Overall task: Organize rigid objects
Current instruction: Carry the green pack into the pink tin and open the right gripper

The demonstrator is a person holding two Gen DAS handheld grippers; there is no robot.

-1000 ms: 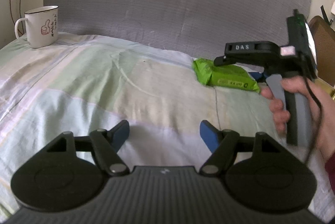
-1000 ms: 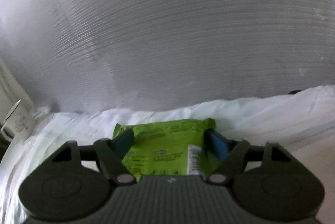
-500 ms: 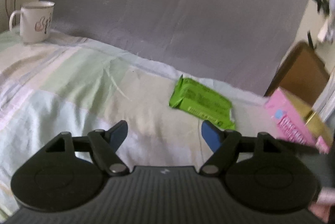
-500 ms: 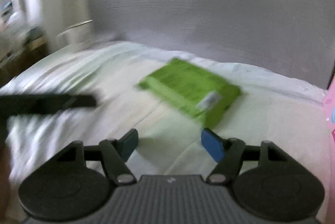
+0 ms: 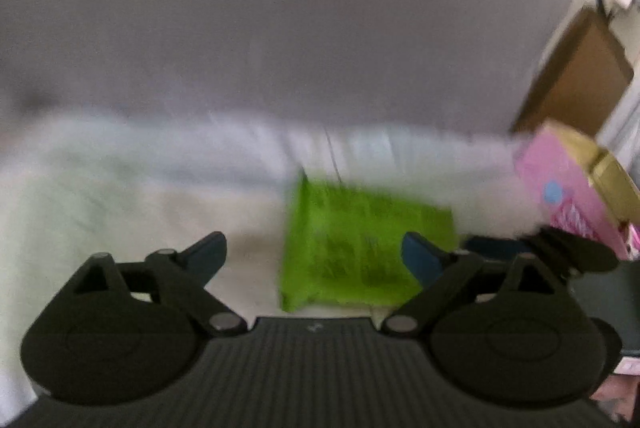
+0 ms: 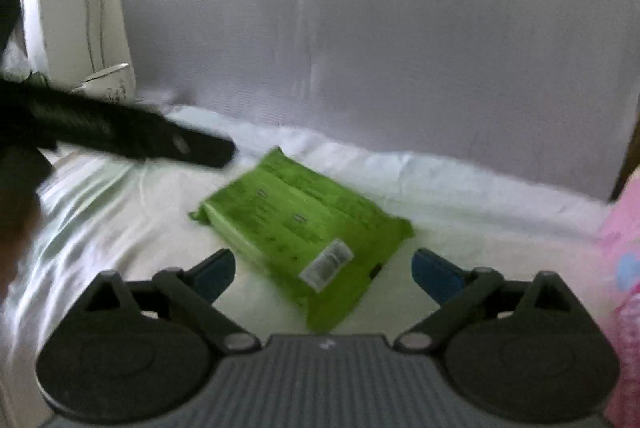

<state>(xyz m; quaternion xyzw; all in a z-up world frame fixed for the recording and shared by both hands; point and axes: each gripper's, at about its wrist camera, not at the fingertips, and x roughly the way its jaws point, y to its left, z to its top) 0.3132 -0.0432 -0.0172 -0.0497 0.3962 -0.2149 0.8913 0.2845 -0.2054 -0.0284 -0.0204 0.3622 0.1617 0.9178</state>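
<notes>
My left gripper (image 5: 314,256) was spreading its jaws with nothing pinched; the green packet (image 5: 360,244) showed between and beyond my blue fingertips (image 5: 418,260), untouched. My right gripper (image 6: 322,274) was opening too, its pads clear on either side of the same packet, which lay flat on the bed sheet (image 6: 120,211) with a white label facing up.

The sheet was pale, in soft green and white patches, rumpled, and ran back to a grey ribbed headboard (image 6: 380,47) that filled most of both views. At the far left of the right view a white mug (image 6: 108,83) stood near the wall, half hidden behind my other tool. A pink box (image 5: 560,187) sat at the right edge of the bed, with a brown piece of furniture (image 5: 576,75) behind it. The left view was heavily blurred.
</notes>
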